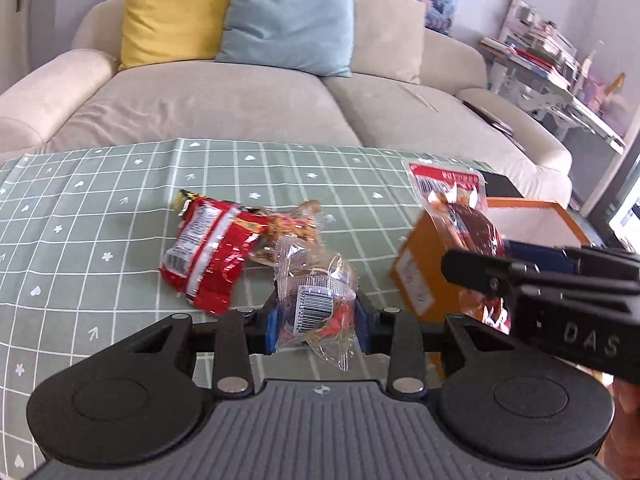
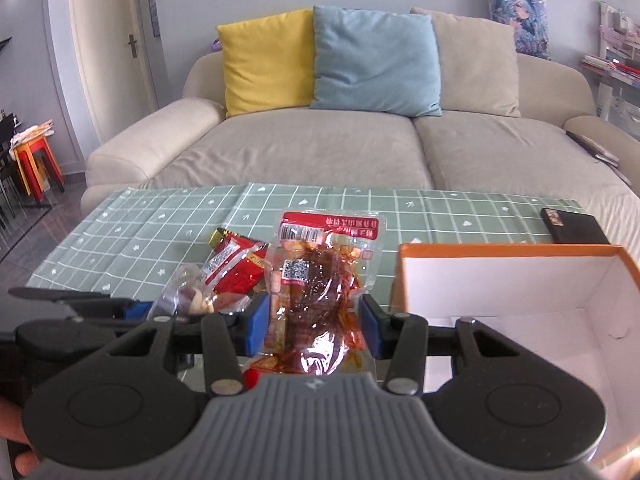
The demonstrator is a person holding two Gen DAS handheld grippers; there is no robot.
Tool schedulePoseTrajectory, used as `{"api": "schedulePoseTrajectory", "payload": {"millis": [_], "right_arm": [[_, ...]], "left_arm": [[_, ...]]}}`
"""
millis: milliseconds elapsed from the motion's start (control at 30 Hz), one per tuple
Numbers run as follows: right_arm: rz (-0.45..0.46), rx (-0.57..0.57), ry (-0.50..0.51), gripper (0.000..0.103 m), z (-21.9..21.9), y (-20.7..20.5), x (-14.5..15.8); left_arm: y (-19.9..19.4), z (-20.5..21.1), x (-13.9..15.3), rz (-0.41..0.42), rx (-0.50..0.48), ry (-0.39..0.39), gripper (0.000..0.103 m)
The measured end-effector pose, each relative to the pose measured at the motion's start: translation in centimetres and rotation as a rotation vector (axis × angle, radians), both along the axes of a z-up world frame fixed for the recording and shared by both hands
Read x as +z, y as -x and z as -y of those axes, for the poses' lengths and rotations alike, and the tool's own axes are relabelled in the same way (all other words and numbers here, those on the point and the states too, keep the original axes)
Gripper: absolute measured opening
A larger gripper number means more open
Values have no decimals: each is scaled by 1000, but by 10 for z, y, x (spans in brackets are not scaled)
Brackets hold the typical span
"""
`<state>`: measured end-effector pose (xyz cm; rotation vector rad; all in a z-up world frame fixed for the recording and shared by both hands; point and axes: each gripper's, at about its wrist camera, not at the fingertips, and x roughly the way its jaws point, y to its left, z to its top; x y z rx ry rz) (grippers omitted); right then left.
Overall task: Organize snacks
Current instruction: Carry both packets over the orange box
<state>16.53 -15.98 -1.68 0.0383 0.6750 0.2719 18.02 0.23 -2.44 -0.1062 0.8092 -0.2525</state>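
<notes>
We see the left gripper (image 1: 316, 318) clamped on a clear-wrapped snack packet (image 1: 316, 300), its barcode label facing us, held above the green checked tablecloth (image 1: 100, 200). The right gripper (image 2: 316, 322) is clamped on a larger clear pouch (image 2: 320, 280) of red-brown food, upright between the blue pads (image 2: 257, 322) — just left of the open orange box (image 2: 520, 280) with its white inside. On the cloth lie a red snack bag (image 1: 212, 252) and, touching it, a clear packet of brown pieces (image 1: 292, 224). A black flat object (image 2: 572, 226) sits behind the box — beyond the table stands a beige sofa (image 2: 320, 148).
</notes>
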Motion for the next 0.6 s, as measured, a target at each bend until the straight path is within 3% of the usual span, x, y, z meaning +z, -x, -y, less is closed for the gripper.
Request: {"api": "schedulePoseTrajectory", "payload": {"millis": [367, 600], "right_arm": [[13, -86, 17, 46, 68, 22, 28], [-23, -141, 125, 46, 124, 23, 32]], "left_arm": [[12, 58, 26, 35, -135, -12, 40], [8, 117, 38, 77, -278, -48, 40]]}}
